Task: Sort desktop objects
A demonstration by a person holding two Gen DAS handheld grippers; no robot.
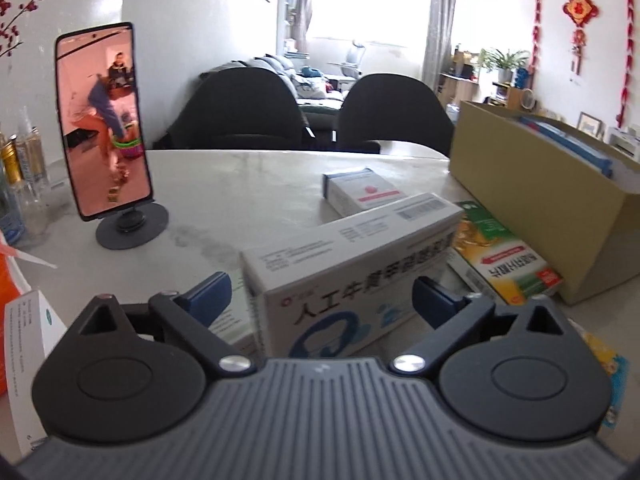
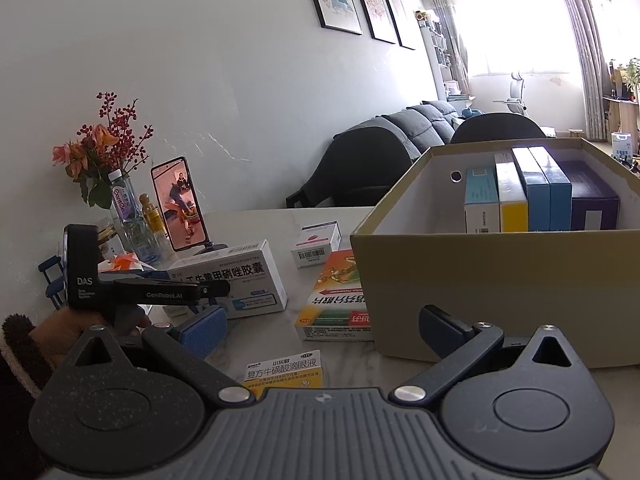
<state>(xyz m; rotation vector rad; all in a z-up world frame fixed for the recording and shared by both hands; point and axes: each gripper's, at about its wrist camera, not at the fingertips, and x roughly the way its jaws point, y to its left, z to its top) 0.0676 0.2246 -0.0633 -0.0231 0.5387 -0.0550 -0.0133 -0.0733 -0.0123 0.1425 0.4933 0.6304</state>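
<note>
My left gripper [image 1: 324, 300] is open, its blue pads either side of a long white medicine box [image 1: 352, 264] that lies on the pale table [image 1: 240, 184]; a thin gap shows at the left pad. The right wrist view shows that gripper [image 2: 216, 290] held by a hand beside the same white box [image 2: 240, 276]. My right gripper [image 2: 324, 332] is open and holds nothing, hovering over a yellow eye-drop box [image 2: 284, 372] and a green-orange box [image 2: 340, 300]. A small white-pink box [image 2: 316, 244] lies further back. The cardboard box [image 2: 480, 272] holds several upright packs.
A phone on a round stand [image 1: 104, 120] plays video at the left. Bottles [image 2: 132, 216] and a vase of flowers [image 2: 96, 152] stand by the wall. Another white box [image 1: 28, 340] lies at the near left. Two dark chairs [image 1: 396, 108] sit behind the table.
</note>
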